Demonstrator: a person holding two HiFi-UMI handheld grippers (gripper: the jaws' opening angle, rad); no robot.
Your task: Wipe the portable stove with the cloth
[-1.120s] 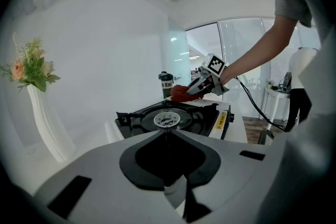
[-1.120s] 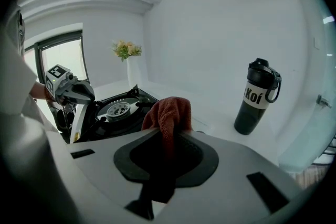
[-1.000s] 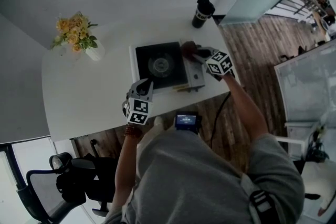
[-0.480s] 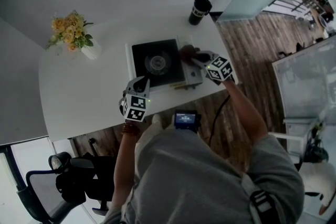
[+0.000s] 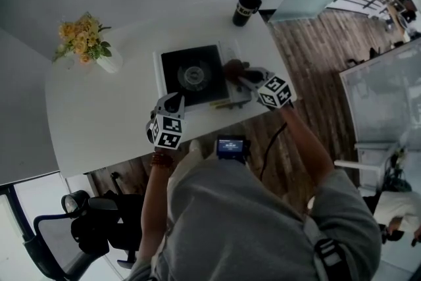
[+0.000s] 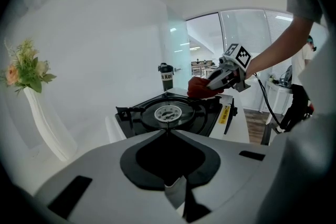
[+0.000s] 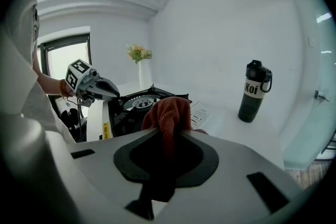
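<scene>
The portable stove (image 5: 191, 76) has a black top and a round burner, and it sits near the front edge of the white table (image 5: 99, 115). My right gripper (image 5: 242, 73) is shut on a red cloth (image 5: 233, 66), which rests against the stove's right side. In the right gripper view the cloth (image 7: 168, 115) bunches up between the jaws, with the stove (image 7: 137, 104) just behind it. My left gripper (image 5: 176, 101) is shut on nothing and hovers at the stove's front left corner. The left gripper view faces the burner (image 6: 168, 112) and the cloth (image 6: 201, 87).
A dark bottle (image 5: 245, 7) stands at the table's far right corner. A white vase of yellow flowers (image 5: 85, 43) stands at the far left. A leaflet (image 7: 198, 112) lies beside the stove. The table edge and wooden floor (image 5: 309, 43) are at the right.
My right gripper has drawn the cloth a short way toward the person along the stove's right side. The left gripper has kept its place at the front left corner.
</scene>
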